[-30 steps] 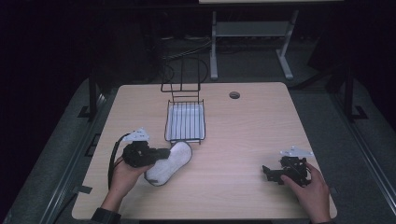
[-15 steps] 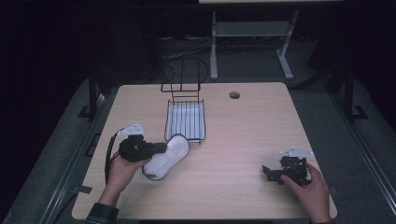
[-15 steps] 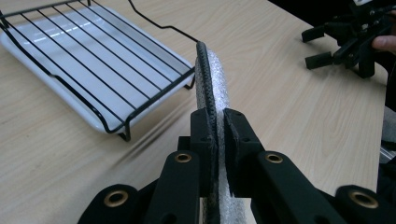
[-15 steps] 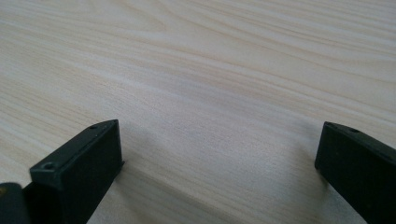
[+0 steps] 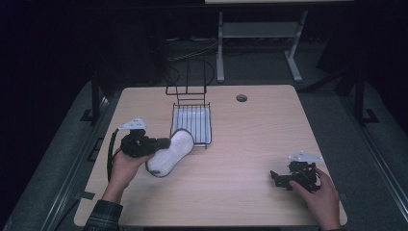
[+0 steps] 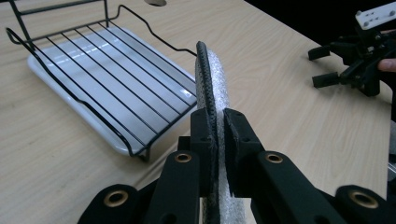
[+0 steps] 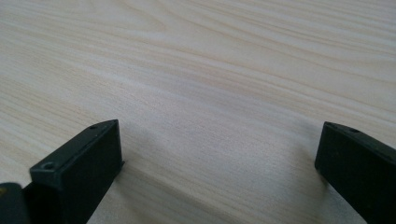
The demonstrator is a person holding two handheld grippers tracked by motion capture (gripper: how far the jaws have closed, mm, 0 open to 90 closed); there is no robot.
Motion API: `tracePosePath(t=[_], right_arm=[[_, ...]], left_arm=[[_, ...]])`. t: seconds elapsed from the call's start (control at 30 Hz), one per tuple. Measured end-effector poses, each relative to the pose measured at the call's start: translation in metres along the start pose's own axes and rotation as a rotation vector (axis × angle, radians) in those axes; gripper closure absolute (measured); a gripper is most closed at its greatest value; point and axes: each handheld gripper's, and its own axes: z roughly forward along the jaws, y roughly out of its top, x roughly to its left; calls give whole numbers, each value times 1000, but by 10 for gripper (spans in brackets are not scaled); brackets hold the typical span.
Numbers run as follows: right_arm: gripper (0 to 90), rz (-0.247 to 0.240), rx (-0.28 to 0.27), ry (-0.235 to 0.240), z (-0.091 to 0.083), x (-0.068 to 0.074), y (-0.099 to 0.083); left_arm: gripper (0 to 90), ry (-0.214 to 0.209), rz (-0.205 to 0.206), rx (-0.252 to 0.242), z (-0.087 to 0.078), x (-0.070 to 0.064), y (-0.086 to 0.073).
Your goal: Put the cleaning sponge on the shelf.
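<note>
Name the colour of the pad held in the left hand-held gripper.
White pad with a black edge, clearest in the left gripper view.

Bkgd: white metal stand (image 5: 255, 38), prob. cables (image 5: 192, 48) on floor.

Matt pale wood table (image 5: 250, 144); black wire rack (image 6: 93, 88); glossy white tray (image 6: 60, 79); rough textured sponge (image 6: 217, 79)

The insole (image 5: 169, 152) is white with a black edge. The wire rack (image 5: 191, 124) is black, its tray (image 6: 42, 72) white, the table (image 5: 250, 144) pale wood.
</note>
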Motion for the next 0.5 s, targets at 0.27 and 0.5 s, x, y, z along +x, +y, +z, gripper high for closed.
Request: tracePosePath(t=[0.27,0.5], right_arm=[[2,-1,0,1,0,0,0],[2,-3,1,1,0,0,0]], left_arm=[[828,21,2,-5,2,9,13],[828,34,6,-12,7,16,26]])
